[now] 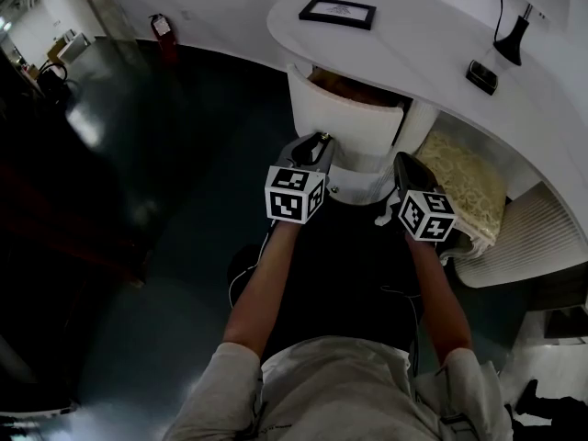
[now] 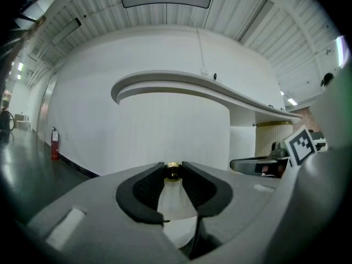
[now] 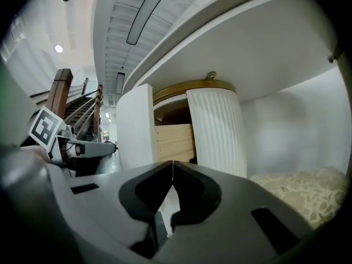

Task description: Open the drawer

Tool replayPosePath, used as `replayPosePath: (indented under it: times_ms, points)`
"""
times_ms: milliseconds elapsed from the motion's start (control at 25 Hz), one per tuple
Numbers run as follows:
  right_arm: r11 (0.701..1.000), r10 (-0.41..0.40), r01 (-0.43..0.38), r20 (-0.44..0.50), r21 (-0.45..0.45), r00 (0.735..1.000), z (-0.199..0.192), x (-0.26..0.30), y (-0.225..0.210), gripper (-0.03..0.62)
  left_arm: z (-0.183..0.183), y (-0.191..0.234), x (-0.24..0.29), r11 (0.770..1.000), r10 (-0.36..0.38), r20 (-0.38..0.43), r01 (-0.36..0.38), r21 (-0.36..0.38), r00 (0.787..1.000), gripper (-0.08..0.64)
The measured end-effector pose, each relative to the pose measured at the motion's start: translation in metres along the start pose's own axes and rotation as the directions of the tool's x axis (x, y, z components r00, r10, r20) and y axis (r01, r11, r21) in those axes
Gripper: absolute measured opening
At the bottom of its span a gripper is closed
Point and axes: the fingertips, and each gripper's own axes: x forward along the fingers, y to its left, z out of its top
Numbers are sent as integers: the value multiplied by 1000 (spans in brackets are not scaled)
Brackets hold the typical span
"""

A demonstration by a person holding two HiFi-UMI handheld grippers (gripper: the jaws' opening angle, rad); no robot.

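Dark glossy floor [image 1: 165, 154], white walls, a curved white desk [image 1: 413, 35] along the far side.

Head view: on the desk sit a picture frame [image 1: 337, 12] and a phone [image 1: 481, 76]. A fire extinguisher [image 1: 162, 28] stands at the wall, far left. Under the desk's rounded end the drawer [image 1: 347, 118] stands pulled out, white ribbed front toward the person, brown inside showing behind it. Left gripper [image 1: 319, 141] is at the drawer front. Right gripper [image 1: 404, 161] is just to its right, clear of the drawer and beside a beige patterned cushion [image 1: 470, 186].

Left gripper view: jaws pinch a small brass knob [image 2: 172, 171], a pad pressed to each side. Plain white front fills the view beyond. The other gripper shows at right edge.

Right gripper view: jaws pressed together, tips meeting, nothing between them. Ahead, the drawer's pale wooden side [image 3: 174, 142] stands out of a ribbed white cabinet [image 3: 217, 131] with a gold rim on top; the cushion lies low at the right.
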Motion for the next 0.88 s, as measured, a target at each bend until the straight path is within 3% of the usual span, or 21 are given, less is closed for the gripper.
replayPosePath:
  times_ms: [880]
  points:
    - [999, 25, -25, 9, -25, 1000, -1, 1, -6, 17, -5, -1, -47, 1000, 10, 7, -10, 1, 1000, 106]
